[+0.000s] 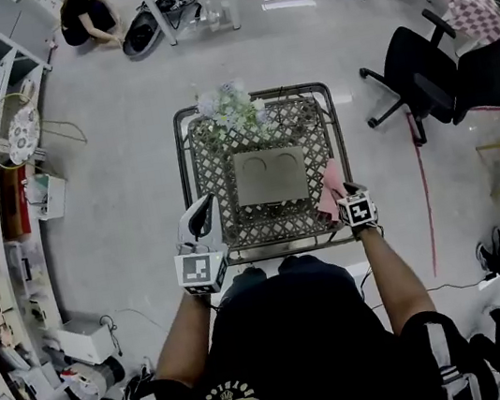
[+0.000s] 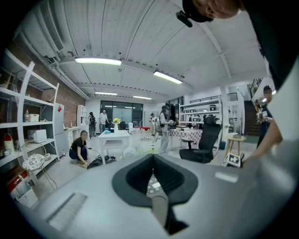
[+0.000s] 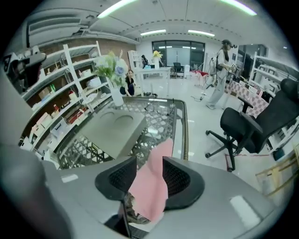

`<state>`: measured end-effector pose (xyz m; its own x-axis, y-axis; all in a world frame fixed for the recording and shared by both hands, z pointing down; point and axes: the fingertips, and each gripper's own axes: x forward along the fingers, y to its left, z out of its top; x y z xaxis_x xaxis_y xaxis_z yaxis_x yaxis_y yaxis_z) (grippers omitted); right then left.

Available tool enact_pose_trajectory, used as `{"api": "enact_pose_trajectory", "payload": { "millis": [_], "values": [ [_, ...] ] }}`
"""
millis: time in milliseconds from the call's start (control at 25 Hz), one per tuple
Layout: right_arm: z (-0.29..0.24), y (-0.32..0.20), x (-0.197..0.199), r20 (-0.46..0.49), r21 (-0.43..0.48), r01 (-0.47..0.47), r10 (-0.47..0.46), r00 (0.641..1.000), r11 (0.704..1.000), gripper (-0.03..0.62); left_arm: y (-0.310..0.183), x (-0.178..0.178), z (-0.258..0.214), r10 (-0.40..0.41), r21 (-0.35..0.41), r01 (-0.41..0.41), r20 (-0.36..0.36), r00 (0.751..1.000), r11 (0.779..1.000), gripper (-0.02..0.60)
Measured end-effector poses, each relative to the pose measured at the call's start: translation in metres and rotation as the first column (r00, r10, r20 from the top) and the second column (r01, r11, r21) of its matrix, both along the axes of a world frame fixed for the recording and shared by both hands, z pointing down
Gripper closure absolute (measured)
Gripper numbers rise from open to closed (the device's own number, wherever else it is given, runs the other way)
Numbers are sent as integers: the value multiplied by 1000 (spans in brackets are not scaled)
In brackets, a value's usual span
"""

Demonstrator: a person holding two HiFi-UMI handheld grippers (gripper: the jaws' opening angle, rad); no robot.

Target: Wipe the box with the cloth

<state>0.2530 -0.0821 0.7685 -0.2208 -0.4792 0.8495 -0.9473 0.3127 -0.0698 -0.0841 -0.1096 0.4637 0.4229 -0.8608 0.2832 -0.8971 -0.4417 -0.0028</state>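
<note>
Fetching step, I judge: the right tool point(image 3: 149, 173), released, straddles the cloth point(image 3: 150, 189) at the counter's point(image 1: 341, 141) near right edge (left tool point(image 2: 153, 186) clenched, empty), so next pinch it and carry it to the box point(image 1: 270, 175) mid-counter.

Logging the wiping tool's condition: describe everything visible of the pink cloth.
The pink cloth is plain, soft-looking fabric, loosely folded into a long, limp strip. It sits between the parted jaws of the right gripper. Its far end reaches the right rim of the lattice table, beside the grey box and not touching it.
</note>
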Motion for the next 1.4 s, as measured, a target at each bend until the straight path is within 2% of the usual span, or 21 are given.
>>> {"api": "enact_pose_trajectory", "payload": {
  "millis": [120, 200, 280, 360, 440, 560, 720, 840, 1040, 1160, 1400],
  "values": [
    [-61, -8, -19, 70, 141, -14, 4, 998, 990, 408, -4, -6, -10, -1, 24, 2, -43, 999, 1000, 581],
    [-111, -15, -33, 126, 262, -32, -2, 992, 964, 408, -7, -10, -19, 1, 45, 2, -73, 997, 999, 581],
    [-164, -16, -49, 179, 392, -55, -17, 984, 918, 408, -6, -17, -31, 5, 67, 1, -97, 995, 998, 581],
    [-217, -13, -66, 223, 505, -78, -43, 974, 860, 419, -4, -24, -43, 11, 88, -1, -113, 994, 996, 581],
    [-265, -9, -78, 256, 597, -106, -64, 964, 795, 470, -4, -28, -56, 26, 109, -12, -129, 991, 994, 581],
    [-324, -6, -92, 275, 698, -138, -86, 958, 702, 583, -3, -30, -67, 61, 130, -41, -155, 986, 991, 581],
    [-370, -3, -115, 261, 759, -120, -129, 957, 639, 586, -1, -31, -81, 96, 159, -69, -171, 981, 985, 581],
    [-384, -2, -127, 251, 770, -113, -135, 959, 628, 586, 2, -33, -92, 109, 182, -77, -171, 979, 980, 581],
    [-385, -3, -136, 251, 747, -133, -91, 964, 651, 588, 2, -43, -101, 102, 203, -69, -155, 983, 977, 581],
    [-386, -2, -140, 243, 746, -131, -85, 966, 653, 588, 1, -51, -104, 99, 205, -65, -159, 982, 977, 581],
    [-392, 0, -152, 248, 772, -120, -123, 961, 625, 588, -2, -66, -109, 82, 221, -43, -171, 982, 974, 581]
  ]
}}
